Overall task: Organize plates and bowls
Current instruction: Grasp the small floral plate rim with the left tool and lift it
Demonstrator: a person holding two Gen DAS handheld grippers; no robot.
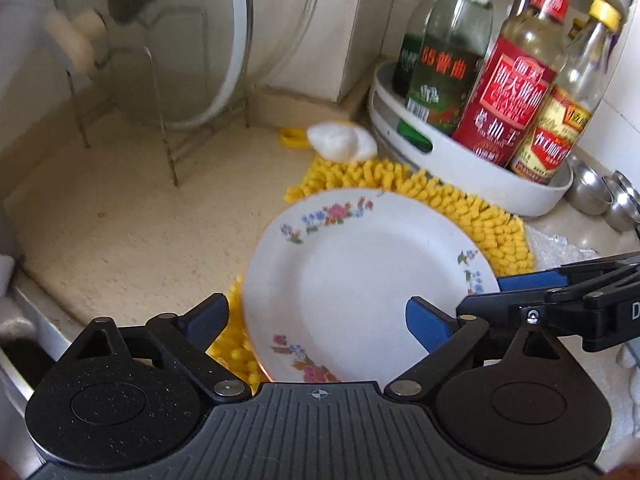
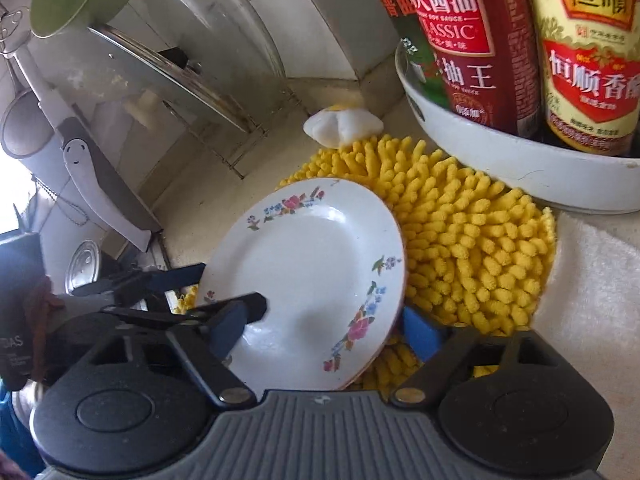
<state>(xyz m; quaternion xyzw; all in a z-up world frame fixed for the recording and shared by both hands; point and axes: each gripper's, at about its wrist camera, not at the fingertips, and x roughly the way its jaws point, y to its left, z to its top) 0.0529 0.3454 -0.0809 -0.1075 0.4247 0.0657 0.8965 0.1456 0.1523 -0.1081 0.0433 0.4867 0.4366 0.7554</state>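
A white plate (image 1: 360,276) with flower sprigs on its rim lies on a shaggy yellow mat (image 1: 500,232) on the counter. My left gripper (image 1: 316,316) is open and straddles the plate's near-left rim: one finger sits outside the rim over the mat, the blue pad (image 1: 426,326) hovers over the plate's face. My right gripper (image 2: 328,330) is open too and straddles the opposite rim of the plate (image 2: 312,272), its dark finger over the face, its blue pad (image 2: 422,332) beyond the rim on the mat (image 2: 472,252). The left gripper (image 2: 230,286) shows at the plate's far side in the right wrist view.
A white turntable tray (image 1: 460,168) of sauce bottles stands right behind the mat. Small steel bowls (image 1: 592,192) sit at the far right. A wire rack with glass lids (image 1: 168,60) stands at the back left. A white cloth lump (image 1: 340,140) lies by the mat.
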